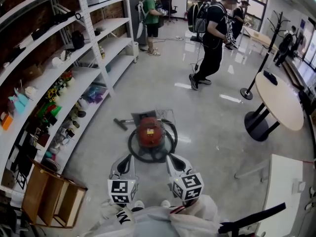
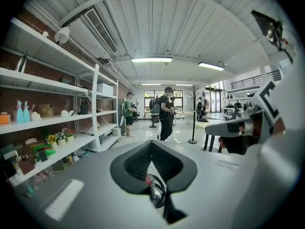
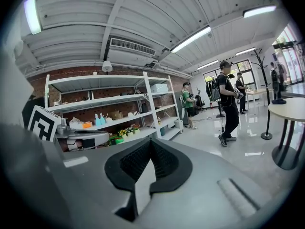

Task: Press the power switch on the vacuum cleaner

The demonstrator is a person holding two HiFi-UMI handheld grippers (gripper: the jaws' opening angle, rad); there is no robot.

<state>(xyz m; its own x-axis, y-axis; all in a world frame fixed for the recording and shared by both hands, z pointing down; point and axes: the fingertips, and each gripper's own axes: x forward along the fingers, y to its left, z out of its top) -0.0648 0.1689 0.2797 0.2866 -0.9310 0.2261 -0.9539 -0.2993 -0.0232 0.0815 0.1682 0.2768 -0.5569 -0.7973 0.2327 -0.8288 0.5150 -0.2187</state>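
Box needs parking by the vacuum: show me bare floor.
Bare floor lies between the red vacuum cleaner and the round table, and beyond it toward the person in black. Crowded: the shelving at left, the hose ringing the vacuum cleaner.

I can't tell the power switch on the vacuum cleaner [image 1: 150,132]; it's too small. Past my left tongs [image 2: 151,149], only a sliver of it shows.

Vacuum cleaner [image 1: 149,132] on glossy floor [image 1: 213,128]
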